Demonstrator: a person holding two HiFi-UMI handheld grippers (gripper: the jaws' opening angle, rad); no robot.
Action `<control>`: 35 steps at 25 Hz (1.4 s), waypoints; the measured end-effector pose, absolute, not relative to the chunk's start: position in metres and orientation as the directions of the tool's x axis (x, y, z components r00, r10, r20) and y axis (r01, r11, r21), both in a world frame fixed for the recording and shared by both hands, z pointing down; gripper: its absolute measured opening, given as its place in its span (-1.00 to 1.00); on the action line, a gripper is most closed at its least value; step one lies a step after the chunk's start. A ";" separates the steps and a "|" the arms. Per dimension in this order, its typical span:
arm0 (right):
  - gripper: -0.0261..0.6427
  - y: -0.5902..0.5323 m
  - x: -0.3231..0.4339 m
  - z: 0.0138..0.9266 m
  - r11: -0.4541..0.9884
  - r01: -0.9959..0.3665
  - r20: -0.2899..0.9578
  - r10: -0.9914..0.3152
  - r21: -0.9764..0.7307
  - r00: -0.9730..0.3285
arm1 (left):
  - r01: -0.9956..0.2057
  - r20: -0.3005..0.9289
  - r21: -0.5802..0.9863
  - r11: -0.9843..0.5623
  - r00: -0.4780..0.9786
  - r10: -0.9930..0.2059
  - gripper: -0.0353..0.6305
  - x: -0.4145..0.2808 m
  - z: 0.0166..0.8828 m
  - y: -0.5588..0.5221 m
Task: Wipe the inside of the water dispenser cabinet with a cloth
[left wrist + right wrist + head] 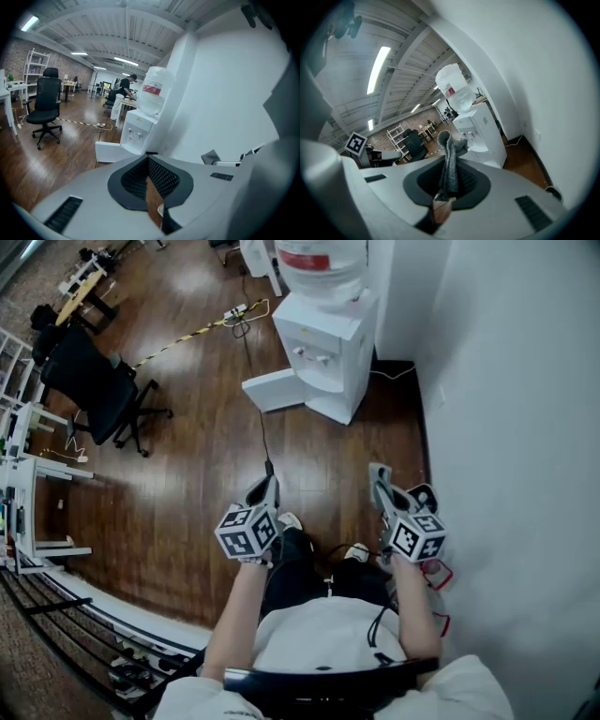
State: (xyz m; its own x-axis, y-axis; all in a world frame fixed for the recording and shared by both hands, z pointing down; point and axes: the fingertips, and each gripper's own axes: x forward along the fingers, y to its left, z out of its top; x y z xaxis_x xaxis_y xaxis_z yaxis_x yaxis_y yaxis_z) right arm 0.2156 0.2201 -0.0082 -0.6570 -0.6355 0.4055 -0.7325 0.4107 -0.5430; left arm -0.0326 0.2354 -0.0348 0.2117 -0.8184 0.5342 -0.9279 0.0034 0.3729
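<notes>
Wood floor [187, 474], dark brown, fills most of the head view; white wall [506, 427] runs along the right. White water dispenser [328, 343] stands on the floor against that wall, well ahead of both claws, with a bottle [319, 268] on top. Its lower cabinet door [272, 390] is swung open toward the left; the cabinet inside can't be made out from here. Black office chair [89, 381] sits far left, well apart from the dispenser. A yellow-black striped line [183, 338] crosses the floor between chair and dispenser.

Left claw [267, 486] is held over the floor and points at the dispenser. Its own view shows the tips [149, 161] closed together with nothing gripped, only a sliver of floor visible behind them.

Right claw [377, 474] is level with the left one, near the wall. It's clamped on a grey cloth [450, 164], which stands up in a folded strip past the tips. The cloth is well short of the dispenser.
</notes>
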 end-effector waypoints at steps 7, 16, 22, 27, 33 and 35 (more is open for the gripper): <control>-0.81 0.168 0.184 0.000 0.416 -0.713 0.367 -0.648 -0.564 -0.668 | -0.916 0.530 0.401 -0.023 0.253 -0.810 -0.91 -0.059 -0.016 0.176; -0.82 0.066 0.080 0.054 0.325 -0.738 0.404 -0.673 -0.592 -0.620 | -0.890 0.540 0.442 -0.110 0.362 -0.759 -0.91 -0.136 0.034 0.052; -0.82 0.001 -0.005 0.107 0.304 -0.807 0.484 -0.675 -0.507 -0.558 | -0.861 0.568 0.476 -0.182 0.458 -0.684 -0.91 -0.181 0.092 -0.014; -0.82 -0.034 -0.031 0.155 0.294 -0.810 0.502 -0.663 -0.507 -0.555 | -0.852 0.589 0.489 -0.185 0.479 -0.651 -0.91 -0.184 0.148 -0.045; -0.82 -0.076 -0.018 0.226 0.367 -0.822 0.499 -0.662 -0.435 -0.559 | -0.869 0.589 0.463 -0.174 0.448 -0.672 -0.91 -0.186 0.223 -0.079; -0.82 -0.092 -0.009 0.245 0.383 -0.828 0.475 -0.686 -0.410 -0.552 | -0.880 0.582 0.443 -0.170 0.427 -0.692 -0.91 -0.185 0.249 -0.093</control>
State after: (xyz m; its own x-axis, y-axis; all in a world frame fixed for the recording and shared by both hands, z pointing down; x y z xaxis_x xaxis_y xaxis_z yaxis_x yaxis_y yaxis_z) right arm -0.0091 -0.0916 0.2452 -0.5518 -0.6855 0.4749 -0.8280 0.3827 -0.4098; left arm -0.1850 -0.0927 0.2494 0.4270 -0.6922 0.5819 -0.8800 -0.1700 0.4435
